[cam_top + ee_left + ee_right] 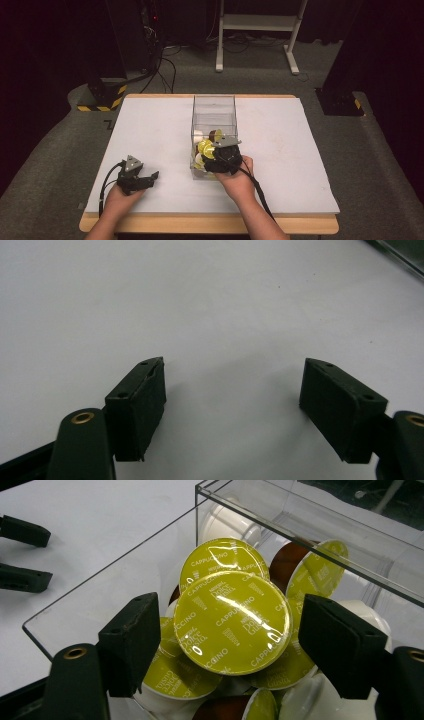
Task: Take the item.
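On the white table (pixel 150 130), in the high view, I see a clear plastic box (pixel 214 107) standing near the centre, long axis running near to far. Its near end holds a pile of coffee capsules (pixel 204 148) with yellow-green lids, plus white and brown ones. My right gripper (pixel 223 156) sits over that near end, tilted down into the box. My left gripper (pixel 145 178) rests low over the table, well apart to the left of the box, pointing right.

In the left gripper view, I see the left gripper (pixel 232 395) with its jaws spread wide over bare white table (pixel 200 300); nothing lies between them.

In the right gripper view, I look into the open top of the box (pixel 115 575). The topmost capsule (pixel 232 621), lid marked CAPPUCCINO, lies tilted on the pile between the jaws of the right gripper (pixel 227 645). The jaws stand at a medium gap. The left pad looks just at the lid's edge, while a small gap shows at the right pad, so I cannot tell whether the grip is made. Further capsules lie beneath and behind. The left gripper (pixel 22 555) shows at far left on the table.
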The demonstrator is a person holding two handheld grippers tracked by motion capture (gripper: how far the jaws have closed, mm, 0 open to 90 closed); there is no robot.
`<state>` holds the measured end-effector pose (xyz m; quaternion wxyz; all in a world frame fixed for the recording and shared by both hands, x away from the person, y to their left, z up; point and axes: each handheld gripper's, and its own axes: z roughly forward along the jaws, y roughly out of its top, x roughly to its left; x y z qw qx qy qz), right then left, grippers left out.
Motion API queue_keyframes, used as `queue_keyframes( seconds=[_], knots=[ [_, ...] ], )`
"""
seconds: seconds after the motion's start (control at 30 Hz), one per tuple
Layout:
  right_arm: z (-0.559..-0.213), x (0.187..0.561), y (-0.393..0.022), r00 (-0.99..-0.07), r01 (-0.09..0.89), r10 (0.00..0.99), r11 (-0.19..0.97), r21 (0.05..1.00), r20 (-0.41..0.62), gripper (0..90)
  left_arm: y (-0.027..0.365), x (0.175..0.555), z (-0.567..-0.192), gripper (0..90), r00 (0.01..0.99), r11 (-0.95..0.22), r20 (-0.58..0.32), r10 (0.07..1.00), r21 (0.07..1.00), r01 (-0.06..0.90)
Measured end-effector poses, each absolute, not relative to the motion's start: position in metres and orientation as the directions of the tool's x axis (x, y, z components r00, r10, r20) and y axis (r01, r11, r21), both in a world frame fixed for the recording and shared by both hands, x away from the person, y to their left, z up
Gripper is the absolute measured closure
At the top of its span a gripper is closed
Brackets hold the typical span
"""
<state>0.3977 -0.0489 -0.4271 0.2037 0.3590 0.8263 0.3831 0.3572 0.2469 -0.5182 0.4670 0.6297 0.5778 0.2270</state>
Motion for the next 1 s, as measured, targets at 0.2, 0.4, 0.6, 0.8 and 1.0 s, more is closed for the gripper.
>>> queue_keyframes(
  seconds=[0.2, 0.4, 0.6, 0.8, 1.0],
  knots=[
    [-0.429, 0.396, -0.046, -0.655, 0.432, 0.750, 0.465, 0.773, -0.086, 30.2, 0.247, 0.357, -0.518, 26.7, 0.232, 0.098, -0.250, 0.940, 0.851, 0.516],
    [-0.430, 0.396, -0.047, -0.655, 0.425, 0.749, 0.474, 0.771, -0.100, 36.8, 0.247, 0.357, -0.518, 26.8, 0.233, 0.096, -0.248, 0.940, 0.851, 0.517],
    [-0.429, 0.396, -0.048, -0.656, 0.422, 0.749, 0.467, 0.777, -0.094, 37.7, 0.247, 0.357, -0.518, 26.7, 0.229, 0.104, -0.253, 0.940, 0.850, 0.516],
    [-0.426, 0.394, -0.053, -0.653, 0.414, 0.753, 0.442, 0.796, -0.078, 37.8, 0.247, 0.357, -0.518, 26.7, 0.228, 0.108, -0.256, 0.939, 0.851, 0.513],
    [-0.421, 0.388, -0.061, -0.654, 0.385, 0.753, 0.410, 0.826, -0.069, 37.9, 0.247, 0.357, -0.518, 26.8, 0.231, 0.099, -0.250, 0.940, 0.851, 0.516]
  ],
)
